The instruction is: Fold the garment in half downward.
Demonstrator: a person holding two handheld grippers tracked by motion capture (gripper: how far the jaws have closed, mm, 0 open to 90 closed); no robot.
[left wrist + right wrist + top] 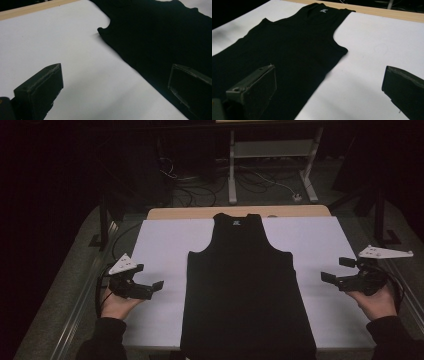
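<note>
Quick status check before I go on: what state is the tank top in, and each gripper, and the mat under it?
black tank top: spread flat, face up, neck toward the far edge, hem at the near edge, unfolded.
left gripper: open, holding nothing, beside the top's left edge, apart from it.
right gripper: open, holding nothing, off the top's right edge.
white mat: flat on the table, top lying on it.

We see two black grippers — the left gripper (156, 287) and the right gripper (334, 271) — each with a pale grey three-cornered plate on top, dotted with small holes. Our gripper views show blocky, flat-faced dark jaws with worn, lighter edges and a screw hole near one corner. A dark cable trails from each — and the person wears dark long sleeves with ribbed cuffs
</note>
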